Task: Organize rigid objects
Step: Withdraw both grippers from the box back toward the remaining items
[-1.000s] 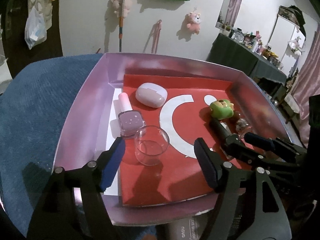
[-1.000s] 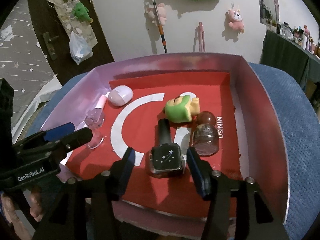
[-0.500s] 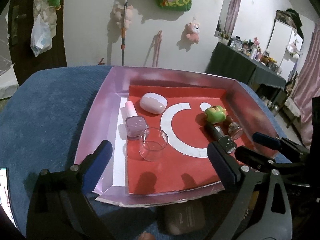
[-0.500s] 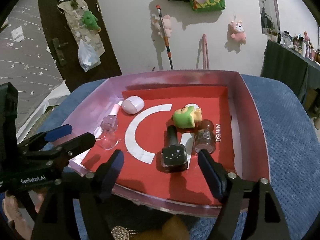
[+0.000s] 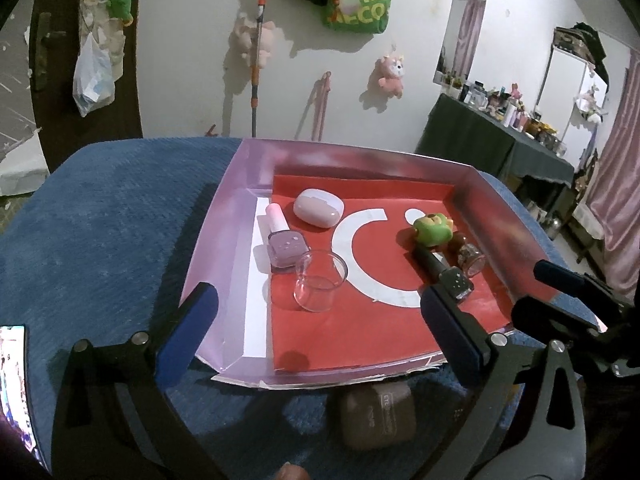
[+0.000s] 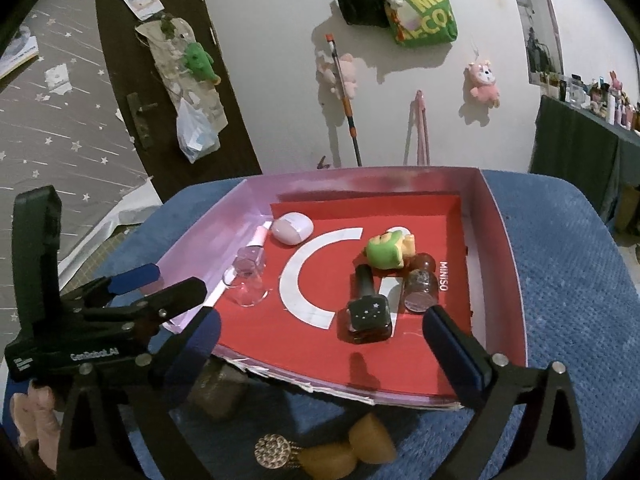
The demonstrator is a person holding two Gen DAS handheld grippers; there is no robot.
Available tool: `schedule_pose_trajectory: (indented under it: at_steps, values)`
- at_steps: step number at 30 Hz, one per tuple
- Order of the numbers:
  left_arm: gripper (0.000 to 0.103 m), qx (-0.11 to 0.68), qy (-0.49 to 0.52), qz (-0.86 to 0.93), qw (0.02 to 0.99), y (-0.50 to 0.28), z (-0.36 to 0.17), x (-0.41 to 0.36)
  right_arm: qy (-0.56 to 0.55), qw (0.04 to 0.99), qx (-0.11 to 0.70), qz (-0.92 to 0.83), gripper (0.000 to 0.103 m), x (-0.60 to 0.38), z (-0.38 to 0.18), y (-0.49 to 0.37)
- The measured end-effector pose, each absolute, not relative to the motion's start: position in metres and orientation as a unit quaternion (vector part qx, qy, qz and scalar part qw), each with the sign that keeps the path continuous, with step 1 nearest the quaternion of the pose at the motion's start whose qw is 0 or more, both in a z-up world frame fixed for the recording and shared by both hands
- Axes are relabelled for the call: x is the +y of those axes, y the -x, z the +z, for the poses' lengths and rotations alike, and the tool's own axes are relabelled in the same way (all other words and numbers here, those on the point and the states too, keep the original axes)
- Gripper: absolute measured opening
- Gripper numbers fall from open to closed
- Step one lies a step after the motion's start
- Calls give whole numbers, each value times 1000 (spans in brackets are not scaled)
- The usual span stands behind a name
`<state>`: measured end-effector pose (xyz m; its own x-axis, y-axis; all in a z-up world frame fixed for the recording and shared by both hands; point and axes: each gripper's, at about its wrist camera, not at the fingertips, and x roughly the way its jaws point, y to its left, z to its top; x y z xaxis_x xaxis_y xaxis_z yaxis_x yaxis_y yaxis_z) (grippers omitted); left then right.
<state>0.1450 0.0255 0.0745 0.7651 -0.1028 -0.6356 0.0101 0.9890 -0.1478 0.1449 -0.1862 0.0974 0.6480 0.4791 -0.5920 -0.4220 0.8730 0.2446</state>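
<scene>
- Two grippers, both with fingers spread wide and pinching nothing: left gripper (image 5: 316, 320) just short of the tray's (image 5: 224, 240) near edge, right gripper (image 6: 320, 340) likewise; both have just been opening, with no object between the fingers.
- Six items in tray, all lying on the red liner (image 5: 360, 328) or at its left margin.
- Left half of tray: glass cup (image 5: 320, 286) on its side, touching purple bottle (image 5: 285, 246), with white case (image 5: 319, 207) just behind.
- Right half of tray: dark bottle (image 6: 368, 308) lying down, cap pointing to the far wall; small jar (image 6: 420, 288) just beside it; green toy (image 6: 386, 249) behind, touching both.
- Judged state: the latest placing looks finished, both hands backing off the tray.
- For a clean retreat: keep fingers wide and above the tray's near wall, avoid clipping the cup or the dark bottle, both round enough to roll.
- Outside tray, on the blue surface (image 5: 100, 220) near its front edge: brown box (image 5: 376, 416), gold hair clip (image 6: 332, 448), possibly next to sort; cannot tell.
- For a next pick: approach from above, straddle the narrow side, close gently, lift clear of the tray wall.
</scene>
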Motion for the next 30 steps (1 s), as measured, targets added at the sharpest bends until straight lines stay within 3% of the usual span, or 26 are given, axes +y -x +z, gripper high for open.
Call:
schedule_pose_trajectory:
  at_steps: [30]
  values:
    - [103,338,34,-39,940,-106,71,9,-35,917,305,256,103,-188,101,-101]
